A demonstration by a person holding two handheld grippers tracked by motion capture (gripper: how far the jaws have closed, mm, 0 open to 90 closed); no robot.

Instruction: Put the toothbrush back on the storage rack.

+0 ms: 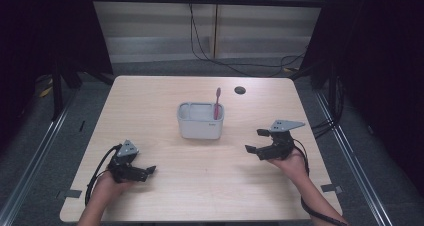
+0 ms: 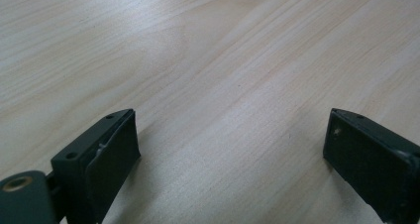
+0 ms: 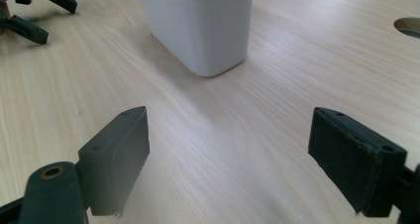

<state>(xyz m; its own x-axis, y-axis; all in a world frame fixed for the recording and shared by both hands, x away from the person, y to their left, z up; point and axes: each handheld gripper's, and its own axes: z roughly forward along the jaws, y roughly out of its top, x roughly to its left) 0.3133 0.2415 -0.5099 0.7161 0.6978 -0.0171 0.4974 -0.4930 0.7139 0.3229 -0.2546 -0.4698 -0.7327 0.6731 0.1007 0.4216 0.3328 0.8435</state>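
While left gripper rests near front-left edge of pale wooden table, jaws spread, empty, bare wood ahead. White plastic two-compartment caddy mid-table, pink toothbrush upright in right compartment. Right gripper near right edge, jaws wide, empty, well apart from caddy.

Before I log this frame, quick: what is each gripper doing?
Left gripper: open, holding nothing.
Right gripper: open, holding nothing.
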